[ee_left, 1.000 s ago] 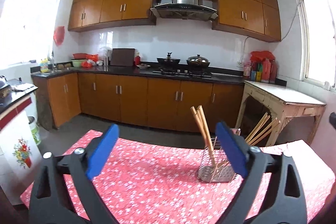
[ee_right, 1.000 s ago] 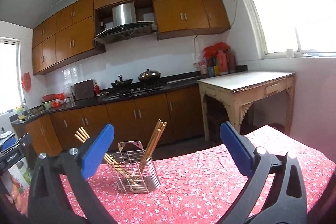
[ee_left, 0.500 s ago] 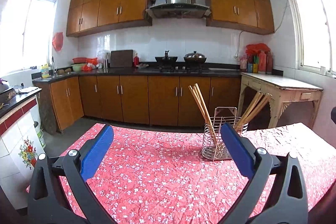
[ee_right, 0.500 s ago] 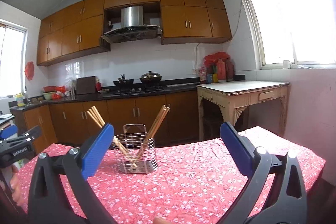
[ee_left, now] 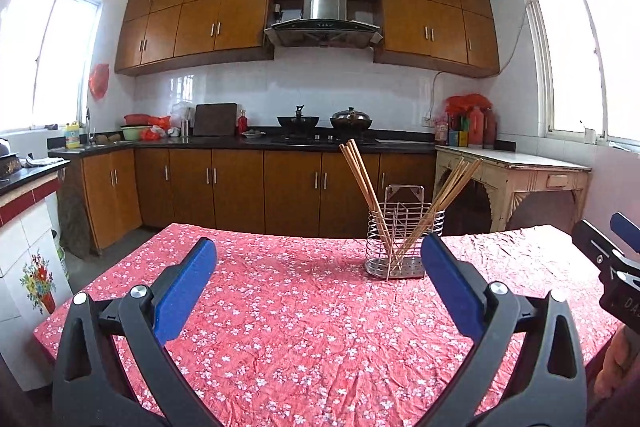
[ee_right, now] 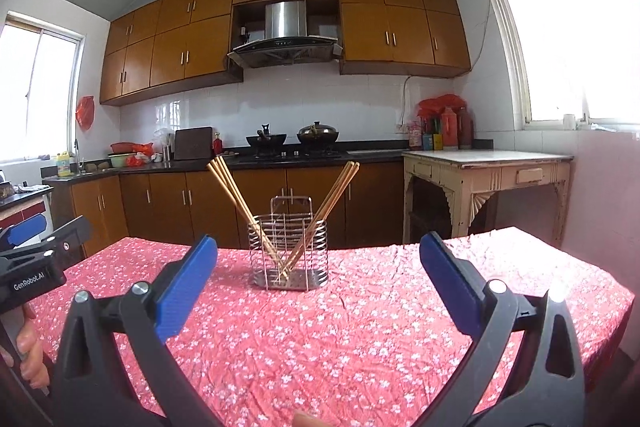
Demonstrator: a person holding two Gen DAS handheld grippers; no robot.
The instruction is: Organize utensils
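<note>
A wire utensil holder [ee_left: 404, 243] [ee_right: 289, 251] stands on the table with the red flowered cloth [ee_left: 304, 319] [ee_right: 360, 327]. Two bundles of wooden chopsticks [ee_left: 362, 183] [ee_right: 234, 193] lean out of it, one to the left and one to the right [ee_left: 452, 187] [ee_right: 332, 199]. My left gripper [ee_left: 320, 267] is open and empty, well short of the holder, which sits ahead and to its right. My right gripper [ee_right: 318, 267] is open and empty too, with the holder ahead between its fingers. Each gripper shows at the edge of the other's view.
Wooden kitchen cabinets and a black counter with two pots [ee_left: 324, 121] line the back wall. A pale side table [ee_left: 512, 171] stands at the right under a window. A hand [ee_right: 28, 351] holds the left gripper's handle at the left edge of the right wrist view.
Both grippers have pulled back and tilted level, so the holder now looks farther off and more of the cloth shows. Both stayed open and empty.
</note>
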